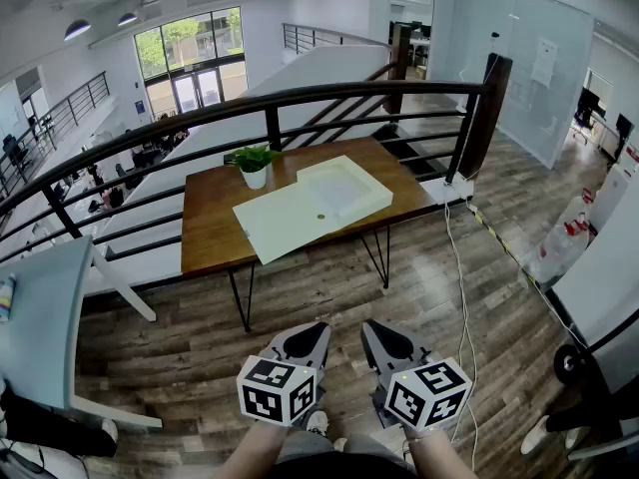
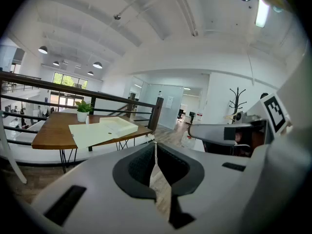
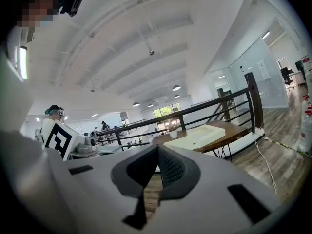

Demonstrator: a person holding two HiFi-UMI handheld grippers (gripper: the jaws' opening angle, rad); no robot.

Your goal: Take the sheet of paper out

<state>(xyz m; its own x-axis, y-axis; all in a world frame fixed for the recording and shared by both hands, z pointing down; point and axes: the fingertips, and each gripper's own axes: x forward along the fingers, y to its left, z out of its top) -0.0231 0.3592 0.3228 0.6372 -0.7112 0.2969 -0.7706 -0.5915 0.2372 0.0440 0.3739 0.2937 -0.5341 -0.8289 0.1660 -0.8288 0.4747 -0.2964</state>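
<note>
Ahead of us in the head view stands one wooden table (image 1: 210,233) against a dark railing (image 1: 270,103). On it lies one pale sheet (image 1: 285,226), flat and touching the near side of one shallow white box (image 1: 347,186). We cannot tell whether it is loose paper or a flap of that box. One potted plant (image 1: 256,163) stands just beside them. Low in the view are our two tools, the left gripper (image 1: 312,335) and the right gripper (image 1: 377,333). Each carries one cube, (image 1: 278,389) and (image 1: 427,392), printed with black-and-white square markers. Both grippers are well apart from the table and the sheet.

Next, in the left gripper view, the left gripper (image 2: 155,146) has its jaws pressed together at the tips with nothing between them. The table (image 2: 46,136), sheet (image 2: 90,133), box (image 2: 119,125) and plant (image 2: 83,110) sit far off, up and to the left of the jaws. One square marker (image 2: 275,112) shows on the other tool at the right edge.

Then, in the right gripper view, the right gripper (image 3: 157,152) likewise has its jaws closed and empty. The sheet (image 3: 187,141) and box (image 3: 214,129) lie on the table (image 3: 239,133), beyond the jaws and to their right. One marker cube (image 3: 58,140) shows at the left.
</note>
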